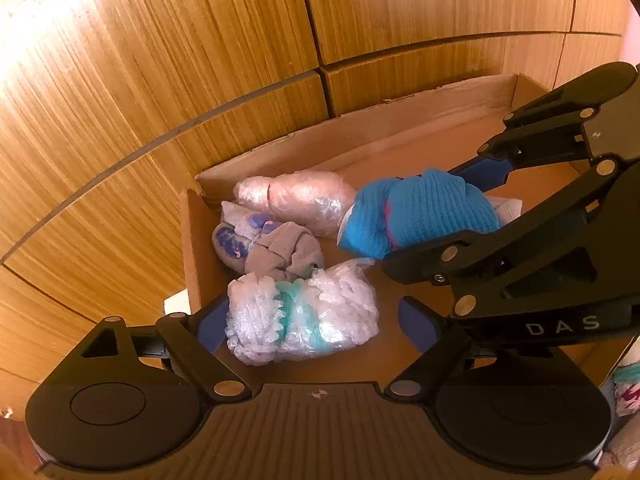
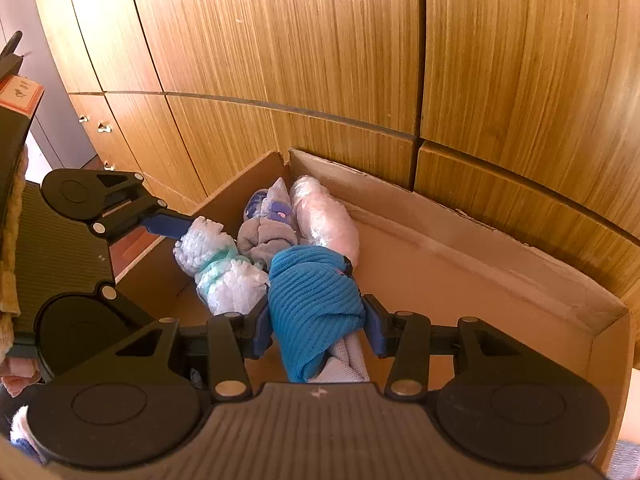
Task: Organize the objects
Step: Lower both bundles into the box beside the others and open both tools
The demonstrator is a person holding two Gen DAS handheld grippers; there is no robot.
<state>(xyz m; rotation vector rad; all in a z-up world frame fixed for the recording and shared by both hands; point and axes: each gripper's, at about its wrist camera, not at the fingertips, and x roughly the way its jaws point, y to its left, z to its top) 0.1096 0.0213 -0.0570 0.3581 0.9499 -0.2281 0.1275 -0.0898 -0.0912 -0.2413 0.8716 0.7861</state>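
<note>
Three bundles already lie in the far-left corner of the box [image 2: 480, 248], your right tongs [image 2: 318, 322] are clamped on the blue bundle [image 2: 312, 300] just beside them, your left tongs [image 1: 308, 320] spread apart around the white bundle [image 1: 300, 316], more seemingly waiting outside.

Light: warm and bright, strongest at the upper left of the left wrist view.
Glare: a washed-out patch on the wooden cabinet doors [image 1: 48, 20].
Shadows: soft, inside the cardboard box [image 1: 360, 140].
Distortion: heavy fisheye bending, with dark corners.
Focus: mostly sharp; the edges are slightly soft.
</note>
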